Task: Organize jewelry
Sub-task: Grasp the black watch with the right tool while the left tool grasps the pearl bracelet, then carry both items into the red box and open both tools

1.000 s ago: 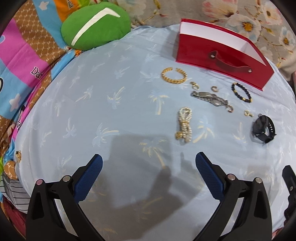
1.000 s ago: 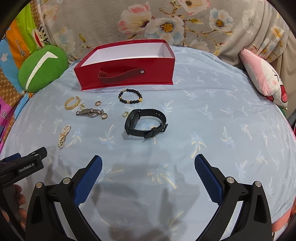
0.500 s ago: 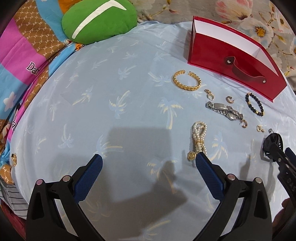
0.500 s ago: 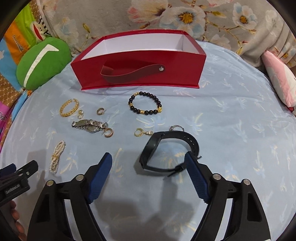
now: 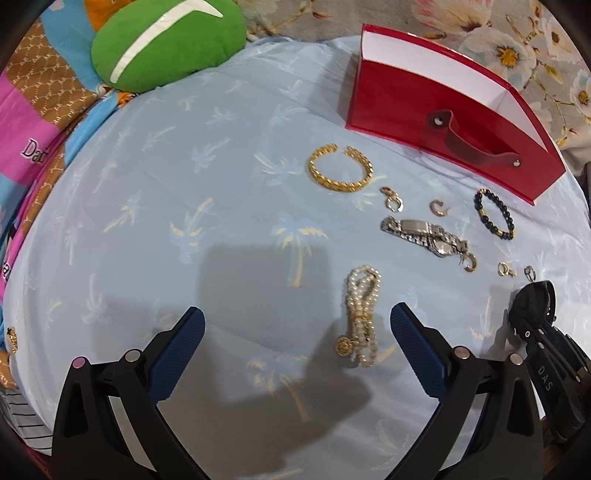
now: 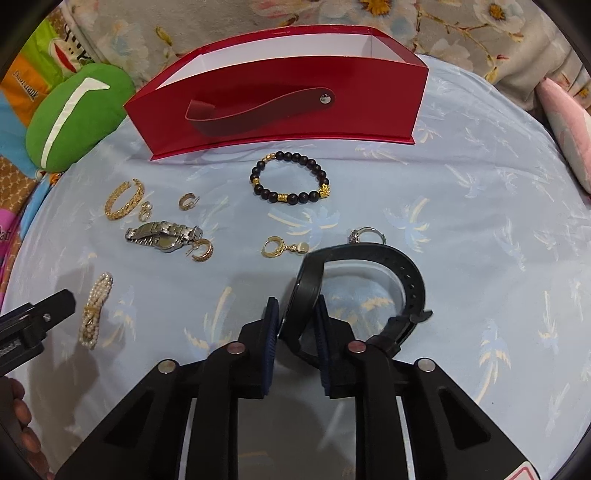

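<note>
Jewelry lies on a light blue palm-print sheet before an open red box (image 6: 280,99), which also shows in the left wrist view (image 5: 443,122). My right gripper (image 6: 295,314) is shut on the face of a black smartwatch (image 6: 369,273), its strap looping to the right. My left gripper (image 5: 295,332) is open and empty; a pearl bracelet (image 5: 362,314) lies between its fingers, nearer the right one. A gold cuff (image 5: 340,168), silver watch (image 5: 424,236) and black bead bracelet (image 6: 290,182) lie nearer the box, with small gold earrings (image 6: 284,247) and a ring (image 6: 365,234).
A green cushion (image 5: 166,40) sits at the far left by a colourful blanket (image 5: 29,122). A pink pillow (image 6: 569,125) lies at the right. Floral fabric (image 6: 461,22) runs behind the box. The right gripper body (image 5: 546,347) shows at the left view's right edge.
My right gripper moved forward and closed on the black smartwatch. My left gripper shifted so the pearl bracelet now lies between its open fingers.
</note>
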The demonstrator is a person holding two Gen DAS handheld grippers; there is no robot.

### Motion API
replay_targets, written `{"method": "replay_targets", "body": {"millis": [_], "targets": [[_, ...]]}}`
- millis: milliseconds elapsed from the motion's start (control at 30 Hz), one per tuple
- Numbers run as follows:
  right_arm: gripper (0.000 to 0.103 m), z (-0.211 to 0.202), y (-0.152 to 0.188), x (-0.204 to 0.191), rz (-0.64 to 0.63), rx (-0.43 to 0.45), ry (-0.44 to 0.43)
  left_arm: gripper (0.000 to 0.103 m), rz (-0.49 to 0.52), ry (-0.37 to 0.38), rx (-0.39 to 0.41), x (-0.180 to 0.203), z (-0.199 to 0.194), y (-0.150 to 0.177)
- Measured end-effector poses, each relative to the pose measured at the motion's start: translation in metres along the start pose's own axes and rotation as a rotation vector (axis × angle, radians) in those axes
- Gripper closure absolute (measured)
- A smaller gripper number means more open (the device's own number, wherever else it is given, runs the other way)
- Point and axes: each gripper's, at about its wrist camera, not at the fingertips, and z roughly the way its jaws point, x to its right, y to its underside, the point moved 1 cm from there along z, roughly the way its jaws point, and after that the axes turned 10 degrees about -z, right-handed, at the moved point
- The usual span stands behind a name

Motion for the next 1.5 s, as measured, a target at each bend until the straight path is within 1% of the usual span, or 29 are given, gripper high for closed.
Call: {"method": "replay_targets", "body": {"millis": [333,367,433,467,533,600,633,667,700,733,767,800,900,1033,1167,1333,1500], "targets": [[0.088,-0.027,0.010,0.005,0.003,0.025,-0.011,0.005,0.034,0.037,-0.050,0.026,0.021,0.009],[0.088,-0.029,0.010,0.006,0.005,0.026,-0.012,0.006,0.035,0.035,-0.052,0.027,0.022,0.009],[0.088,-0.033,0.011,0.008,0.009,0.029,-0.012,0.014,0.040,0.031,-0.060,0.030,0.026,0.010],[0.088,-0.035,0.012,0.009,0.011,0.031,-0.014,0.015,0.044,0.023,-0.057,0.031,0.027,0.010],[0.088,-0.038,0.012,0.011,0.015,0.036,-0.018,0.023,0.054,0.014,-0.043,0.033,0.028,0.009],[0.088,-0.041,0.012,0.012,0.016,0.041,-0.018,0.041,0.061,0.016,-0.036,0.034,0.026,0.008],[0.087,-0.042,0.012,0.012,0.016,0.045,-0.019,0.044,0.063,0.020,-0.035,0.035,0.025,0.008],[0.088,-0.044,0.011,0.013,0.017,0.049,-0.020,0.052,0.062,0.029,-0.038,0.034,0.024,0.007],[0.088,-0.045,0.011,0.013,0.016,0.052,-0.020,0.064,0.061,0.035,-0.040,0.034,0.022,0.007],[0.088,-0.047,0.011,0.013,0.013,0.056,-0.019,0.072,0.060,0.045,-0.043,0.034,0.021,0.007],[0.087,-0.048,0.010,0.013,0.011,0.059,-0.017,0.083,0.058,0.051,-0.049,0.033,0.020,0.007],[0.088,-0.049,0.010,0.013,0.011,0.063,-0.018,0.087,0.052,0.061,-0.055,0.032,0.018,0.008],[0.088,-0.054,0.010,0.012,0.010,0.071,-0.026,0.088,0.044,0.090,-0.049,0.029,0.010,0.007],[0.087,-0.063,0.009,0.010,0.005,0.088,-0.036,0.089,0.048,0.117,0.002,0.030,-0.011,0.005],[0.088,-0.077,0.006,0.010,0.002,0.120,-0.048,0.089,0.039,0.168,0.048,0.028,-0.038,-0.001],[0.088,-0.100,-0.006,0.012,-0.002,0.180,-0.059,0.089,0.038,0.222,0.116,0.032,-0.070,-0.016],[0.088,-0.121,-0.031,0.019,-0.015,0.254,-0.068,0.089,0.042,0.258,0.190,0.043,-0.094,-0.041]]}}
